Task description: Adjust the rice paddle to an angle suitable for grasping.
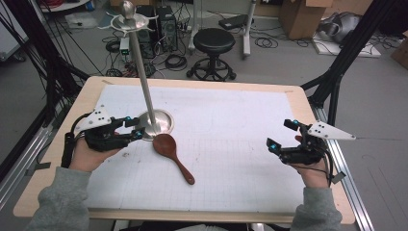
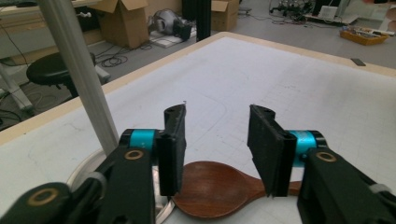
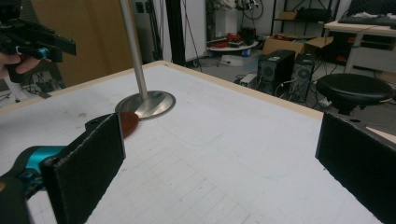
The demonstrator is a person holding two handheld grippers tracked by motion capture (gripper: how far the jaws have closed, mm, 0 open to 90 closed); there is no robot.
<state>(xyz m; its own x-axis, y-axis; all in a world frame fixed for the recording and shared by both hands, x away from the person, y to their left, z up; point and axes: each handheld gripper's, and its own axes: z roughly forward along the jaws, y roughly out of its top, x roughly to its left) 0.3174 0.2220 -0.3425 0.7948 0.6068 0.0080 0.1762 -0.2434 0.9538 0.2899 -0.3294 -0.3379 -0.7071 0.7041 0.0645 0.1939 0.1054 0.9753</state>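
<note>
**Wooden spoon beside the stand, both grippers spread and empty**

A dark wooden spoon lies flat on the white gridded mat, its bowl just in front of the left gripper's fingertips and touching or nearly touching the round metal base of an upright stand. In the left gripper view the spoon's bowl sits low between and just beyond the two black fingers, its handle running off behind the right-hand finger. The fingers are spread, with clear mat visible between them, and they grip nothing.

The left gripper is held by a hand at the near-left part of the mat, its tips close to the stand's base. The stand's slim metal pole rises just beyond those tips to a hook-ringed top with a ball; in the left gripper view the pole slants up beside the left-hand finger.

The right gripper is well apart from the spoon, across the mat, held in the other hand. Its fingers are spread wide and empty; between them lie open mat, the stand's base farther off, and the tip of the spoon's bowl showing past the left-hand finger. The left gripper appears in that view's upper corner.

The mat covers a wooden table. Beyond its far edge stand a black stool, computer towers and cardboard boxes on a grey floor with loose cables.
</note>
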